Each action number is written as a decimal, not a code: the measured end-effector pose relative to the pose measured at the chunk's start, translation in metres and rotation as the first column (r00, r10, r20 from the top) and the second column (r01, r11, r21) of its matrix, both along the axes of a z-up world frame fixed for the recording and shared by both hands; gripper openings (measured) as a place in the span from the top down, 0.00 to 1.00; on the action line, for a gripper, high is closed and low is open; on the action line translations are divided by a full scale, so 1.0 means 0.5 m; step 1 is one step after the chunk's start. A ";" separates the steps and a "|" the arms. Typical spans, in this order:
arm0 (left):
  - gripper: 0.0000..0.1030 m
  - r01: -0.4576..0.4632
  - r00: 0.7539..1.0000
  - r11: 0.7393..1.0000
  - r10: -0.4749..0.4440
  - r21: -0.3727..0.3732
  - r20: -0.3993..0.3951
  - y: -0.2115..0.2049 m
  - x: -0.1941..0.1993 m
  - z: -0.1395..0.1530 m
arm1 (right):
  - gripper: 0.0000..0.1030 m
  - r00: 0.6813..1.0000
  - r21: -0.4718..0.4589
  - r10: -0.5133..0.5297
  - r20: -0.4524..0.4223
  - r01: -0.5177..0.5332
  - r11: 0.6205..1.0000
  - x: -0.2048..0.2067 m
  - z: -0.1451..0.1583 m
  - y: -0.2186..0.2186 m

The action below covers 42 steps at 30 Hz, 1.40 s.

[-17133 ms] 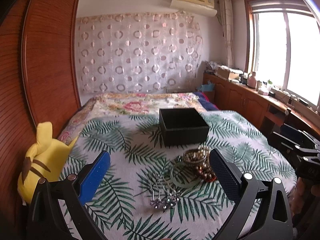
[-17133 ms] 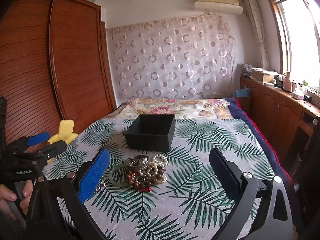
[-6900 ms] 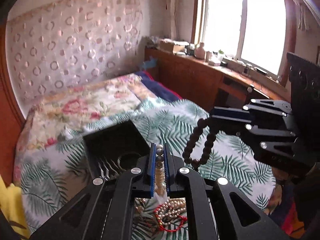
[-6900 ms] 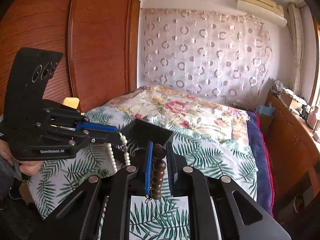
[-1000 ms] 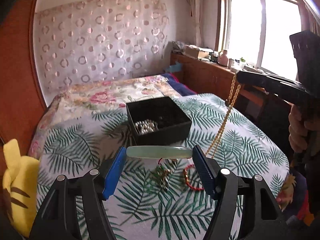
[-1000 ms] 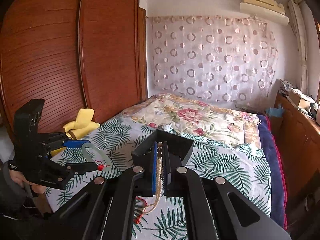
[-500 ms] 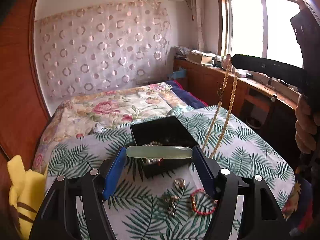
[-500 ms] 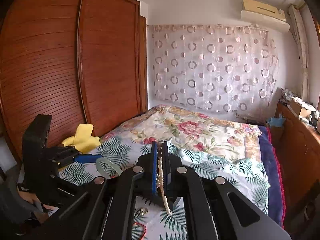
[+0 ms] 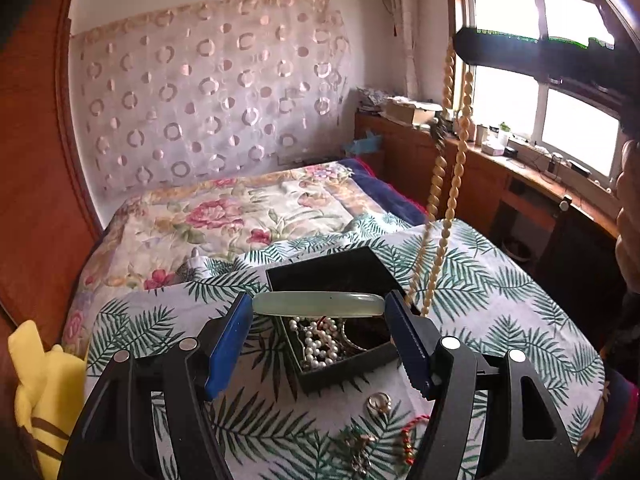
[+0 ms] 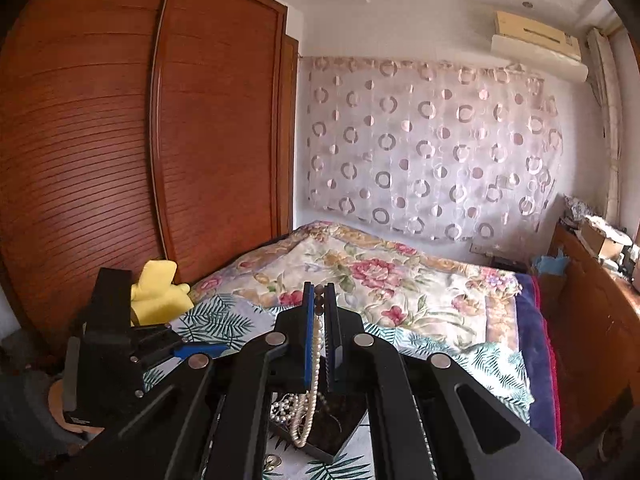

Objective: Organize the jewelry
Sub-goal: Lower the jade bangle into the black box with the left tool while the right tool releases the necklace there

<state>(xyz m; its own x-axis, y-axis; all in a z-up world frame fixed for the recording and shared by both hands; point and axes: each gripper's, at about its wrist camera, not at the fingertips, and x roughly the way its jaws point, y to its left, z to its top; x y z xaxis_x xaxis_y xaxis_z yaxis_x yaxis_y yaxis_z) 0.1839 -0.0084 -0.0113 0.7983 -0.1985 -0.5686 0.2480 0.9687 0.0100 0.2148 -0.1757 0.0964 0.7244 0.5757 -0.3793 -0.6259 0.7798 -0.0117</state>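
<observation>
My left gripper (image 9: 318,318) is shut on a pale green bangle (image 9: 318,304), held level across its blue pads. Just beneath it a black box (image 9: 332,268) sits on the leaf-print bedspread, with white pearls (image 9: 318,344) inside. My right gripper (image 10: 319,300) is shut on a cream bead necklace (image 10: 314,364). Its loop hangs down into the black box (image 10: 324,436). In the left wrist view the right gripper (image 9: 540,56) is high at the upper right, and the necklace (image 9: 448,184) drops to the box's right corner. The left gripper (image 10: 192,350) shows at the left of the right wrist view.
A ring (image 9: 379,402), a red bead bracelet (image 9: 406,436) and silver pieces (image 9: 360,454) lie on the bedspread in front of the box. A yellow plush toy (image 9: 36,380) sits at the bed's left, by the wooden wardrobe (image 10: 120,160). A wooden counter (image 9: 520,184) runs under the window.
Both grippers have moved forward and up. The box has slid under the bangle, the loose pieces have dropped toward the frame's bottom, and the necklace's loop now hangs in the box.
</observation>
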 end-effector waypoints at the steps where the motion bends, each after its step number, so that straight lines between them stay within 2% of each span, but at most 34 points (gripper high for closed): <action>1: 0.37 0.001 1.000 1.000 -0.001 -0.001 -0.007 -0.002 0.010 -0.005 | 0.95 1.000 -0.003 0.001 -0.011 -0.001 1.000 0.007 -0.014 0.001; 12: 0.37 0.021 0.997 1.000 -0.020 0.012 -0.072 -0.023 0.085 -0.071 | 0.95 0.982 -0.049 0.022 -0.189 -0.032 0.998 0.094 -0.192 0.019; 17: 0.37 0.021 0.996 1.000 -0.020 0.012 -0.087 -0.025 0.119 -0.081 | 0.94 0.970 -0.042 0.024 -0.244 -0.035 0.999 0.113 -0.241 0.020; 22: 0.37 0.022 0.995 1.000 -0.021 0.010 -0.097 -0.021 0.143 -0.087 | 0.94 0.961 -0.034 0.026 -0.275 -0.037 0.999 0.125 -0.261 0.008; 23: 0.37 0.022 0.995 1.000 -0.021 0.011 -0.100 -0.021 0.149 -0.089 | 0.90 0.962 -0.038 0.029 -0.272 -0.041 0.998 0.123 -0.263 0.007; 24: 0.37 0.023 0.995 1.000 -0.021 0.013 -0.102 -0.022 0.157 -0.090 | 0.82 0.963 -0.042 0.026 -0.267 -0.039 0.998 0.120 -0.264 0.005; 26: 0.37 0.024 0.994 1.000 -0.023 0.016 -0.104 -0.025 0.168 -0.093 | 0.77 0.962 -0.030 0.025 -0.270 -0.035 0.999 0.119 -0.264 -0.003; 35: 0.36 0.021 0.991 0.999 -0.017 0.027 -0.131 -0.024 0.200 -0.112 | 0.77 0.965 -0.010 0.012 -0.261 -0.015 1.000 0.078 -0.262 -0.037; 42: 0.36 0.011 0.992 0.999 -0.007 0.032 -0.123 -0.022 0.185 -0.114 | 0.77 0.964 -0.034 -0.005 -0.266 -0.004 0.999 0.036 -0.286 -0.045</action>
